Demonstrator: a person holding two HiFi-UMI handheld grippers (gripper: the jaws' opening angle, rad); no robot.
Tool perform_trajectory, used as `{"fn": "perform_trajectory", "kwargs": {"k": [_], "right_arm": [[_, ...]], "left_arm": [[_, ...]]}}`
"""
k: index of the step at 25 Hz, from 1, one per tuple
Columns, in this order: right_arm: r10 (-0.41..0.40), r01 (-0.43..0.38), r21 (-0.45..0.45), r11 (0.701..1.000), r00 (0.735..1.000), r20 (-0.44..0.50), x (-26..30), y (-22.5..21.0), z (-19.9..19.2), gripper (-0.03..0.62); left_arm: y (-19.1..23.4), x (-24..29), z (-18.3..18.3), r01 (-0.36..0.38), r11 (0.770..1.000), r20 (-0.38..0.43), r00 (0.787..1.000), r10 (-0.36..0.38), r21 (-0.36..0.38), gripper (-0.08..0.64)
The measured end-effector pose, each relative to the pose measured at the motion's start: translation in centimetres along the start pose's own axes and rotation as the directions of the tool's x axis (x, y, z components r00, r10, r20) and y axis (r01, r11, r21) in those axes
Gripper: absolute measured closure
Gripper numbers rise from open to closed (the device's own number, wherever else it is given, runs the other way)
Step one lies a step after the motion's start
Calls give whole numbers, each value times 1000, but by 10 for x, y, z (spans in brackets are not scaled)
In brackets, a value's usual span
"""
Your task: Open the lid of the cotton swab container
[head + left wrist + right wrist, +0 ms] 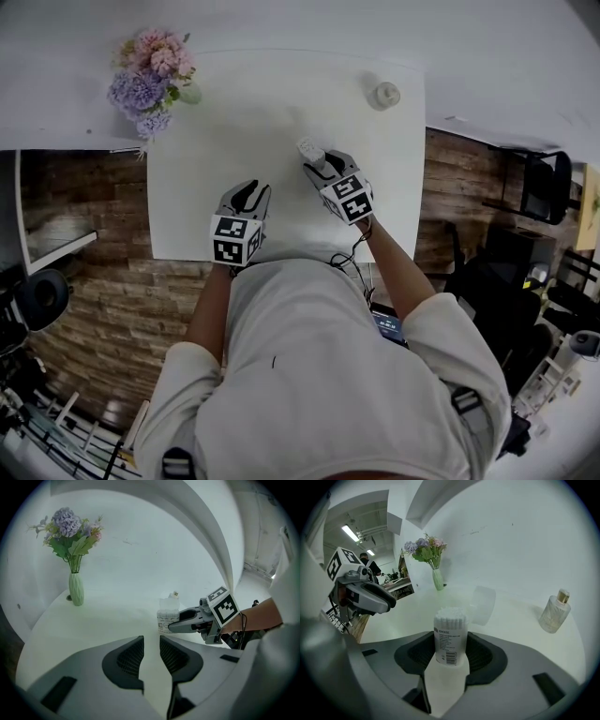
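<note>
With the hinged lid (483, 603) already tipped back, the right gripper (451, 654) pinches the cotton swab container (450, 634) upright on the white table (234, 122), while the left gripper (151, 654), slightly parted, holds nothing, so probably only release remains.

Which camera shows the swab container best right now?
Right gripper view: the container stands centred between the jaws, swabs exposed, lid open behind it. Left gripper view shows it small, half behind the right gripper. Head view shows only a white sliver.
</note>
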State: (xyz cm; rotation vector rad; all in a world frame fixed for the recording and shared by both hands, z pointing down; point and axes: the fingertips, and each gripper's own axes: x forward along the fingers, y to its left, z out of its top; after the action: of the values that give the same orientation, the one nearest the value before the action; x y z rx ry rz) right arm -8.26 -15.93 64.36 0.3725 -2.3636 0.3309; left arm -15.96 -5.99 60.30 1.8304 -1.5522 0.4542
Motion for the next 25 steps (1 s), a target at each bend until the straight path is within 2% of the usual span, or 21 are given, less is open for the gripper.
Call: {"fn": "perform_trajectory", "kwargs": {"k": [6, 15, 25], "right_arm": [[-5, 5, 40, 999, 1000, -19, -2, -2, -10, 399], [-34, 36, 35, 999, 998, -58, -4, -2, -25, 394], [-41, 45, 56, 997, 997, -73, -10, 3, -39, 286]], "left_arm": [[-5, 2, -4, 13, 1000, -14, 1000, -13, 4, 443], [-13, 6, -9, 35, 999, -25, 999, -35, 13, 443], [-21, 10, -14, 62, 998, -35, 998, -61, 27, 443]]}}
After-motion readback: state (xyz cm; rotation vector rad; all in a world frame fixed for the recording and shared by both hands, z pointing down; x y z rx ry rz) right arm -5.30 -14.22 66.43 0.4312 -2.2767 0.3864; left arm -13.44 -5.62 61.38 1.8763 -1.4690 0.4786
